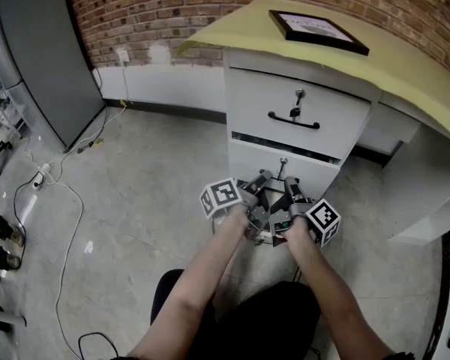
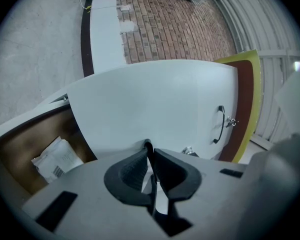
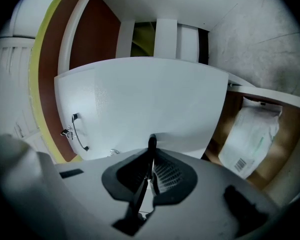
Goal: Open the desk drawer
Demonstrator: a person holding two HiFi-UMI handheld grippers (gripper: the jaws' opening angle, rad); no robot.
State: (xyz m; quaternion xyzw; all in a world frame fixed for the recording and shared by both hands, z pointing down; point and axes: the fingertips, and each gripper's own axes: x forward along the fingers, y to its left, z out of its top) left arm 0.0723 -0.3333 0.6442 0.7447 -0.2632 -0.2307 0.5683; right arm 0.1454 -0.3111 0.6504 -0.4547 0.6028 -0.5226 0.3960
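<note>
I've got left gripper (image 2: 150,159) clamped on bottom drawer (image 1: 247,160) by its thin black handle (image 2: 148,145), right gripper (image 3: 151,161) pinching it alongside, handle lying level across the front, drawer poking out towards me, below the desk (image 1: 232,36) front edge.

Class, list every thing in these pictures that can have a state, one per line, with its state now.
Upper drawer: looks shut, upper key in lock.
Lower drawer: held by its handle, lower key in lock.
Left gripper: shut on handle.
Right gripper: shut on handle.
Brown compartment: open, packet lying inside.
</note>
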